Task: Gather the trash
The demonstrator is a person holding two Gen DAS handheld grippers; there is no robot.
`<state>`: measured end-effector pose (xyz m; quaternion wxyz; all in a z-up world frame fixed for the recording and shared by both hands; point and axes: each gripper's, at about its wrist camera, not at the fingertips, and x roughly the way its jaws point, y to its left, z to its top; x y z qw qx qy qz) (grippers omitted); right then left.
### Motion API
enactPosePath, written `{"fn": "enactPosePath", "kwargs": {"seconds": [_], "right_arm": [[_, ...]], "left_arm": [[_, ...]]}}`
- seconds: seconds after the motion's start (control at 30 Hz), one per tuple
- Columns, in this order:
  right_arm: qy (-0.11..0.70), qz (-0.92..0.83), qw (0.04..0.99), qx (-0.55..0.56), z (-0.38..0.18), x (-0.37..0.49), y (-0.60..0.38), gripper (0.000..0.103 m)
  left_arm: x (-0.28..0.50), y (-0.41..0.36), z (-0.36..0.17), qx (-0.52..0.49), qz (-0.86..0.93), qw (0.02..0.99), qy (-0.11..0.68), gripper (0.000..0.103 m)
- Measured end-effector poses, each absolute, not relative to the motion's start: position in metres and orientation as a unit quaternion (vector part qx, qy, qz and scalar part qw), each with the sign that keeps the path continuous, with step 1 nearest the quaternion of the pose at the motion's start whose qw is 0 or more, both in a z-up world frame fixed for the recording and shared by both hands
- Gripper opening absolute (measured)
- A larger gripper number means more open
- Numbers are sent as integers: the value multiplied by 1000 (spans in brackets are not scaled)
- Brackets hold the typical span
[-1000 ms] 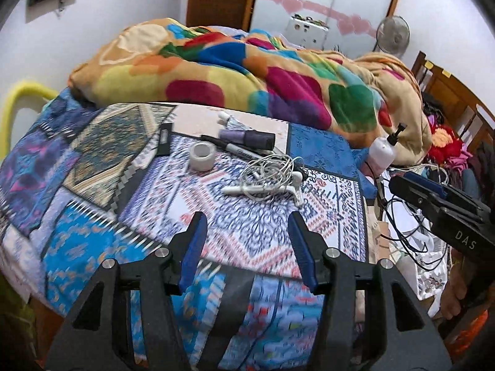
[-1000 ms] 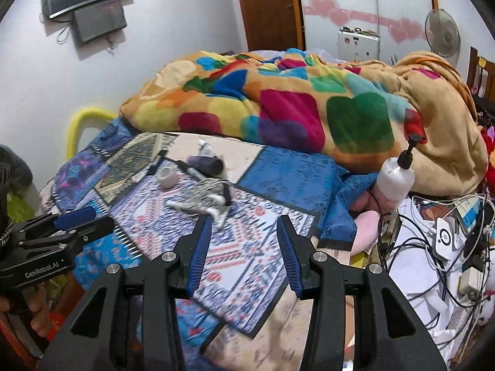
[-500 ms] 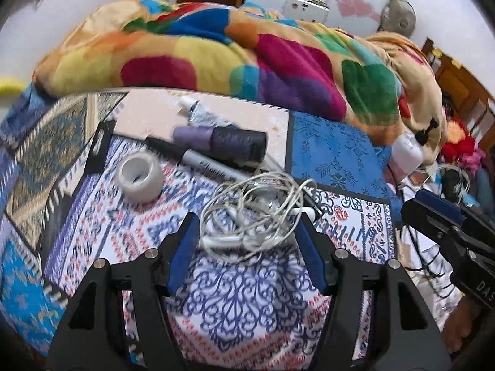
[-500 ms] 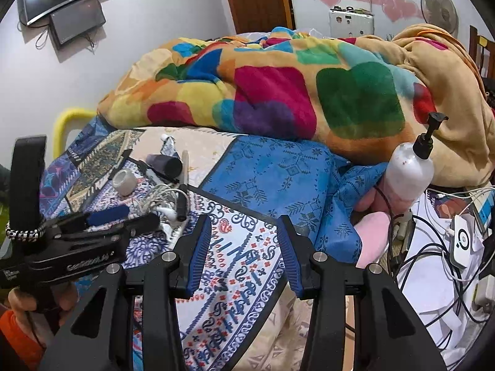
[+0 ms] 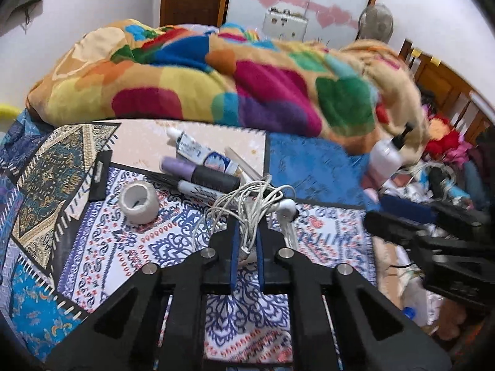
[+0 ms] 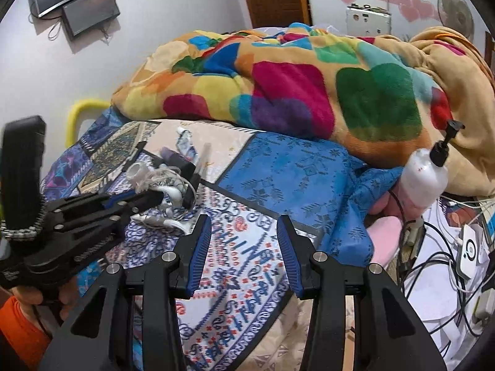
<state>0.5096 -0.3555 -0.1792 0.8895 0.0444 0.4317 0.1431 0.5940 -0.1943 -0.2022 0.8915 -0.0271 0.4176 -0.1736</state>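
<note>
The left gripper (image 5: 247,241) is pinching the tangled white earphones (image 5: 247,207) between its fingers, the bundle lying on the patterned bedspread (image 5: 130,247) just beside a tape roll (image 5: 139,202) and a Sharpie marker (image 5: 201,190). The right gripper (image 6: 244,253) is hovering over the bed with fingers spread apart, holding nothing.

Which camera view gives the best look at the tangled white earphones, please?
The left wrist view: the tangled white earphones sit centre frame, large, cords pinched between the left tongs. In the right wrist view they are smaller, off to the left, partly hidden behind the left tongs; the right tongs hang open, apart from them.
</note>
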Motion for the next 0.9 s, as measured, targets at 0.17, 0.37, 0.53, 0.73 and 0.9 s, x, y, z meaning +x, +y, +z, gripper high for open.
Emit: {"fn": "enactPosePath", "kwargs": {"seconds": [0.17,0.37,0.53,0.73,0.9], "right_arm": [[439,165,882,54,-180,514,-345,40],[462,187,864,72,-192,522,-327,40],[475,200,855,58,-204,521,-306,40],[487,211,847,44,-213,520,-288,40],[485,227,843,44,-208,517,-280,40]], "left_arm": [[579,-171,-180,-51,-174,900,397,4],[565,-140,-180,-58,-147,904,397,4],[560,-107,-210,-78,-120,894,426,4],[550,-99,-233,-65,-115,882,452,30],[533,-103,-229,-32,-110,891,440,54]]}}
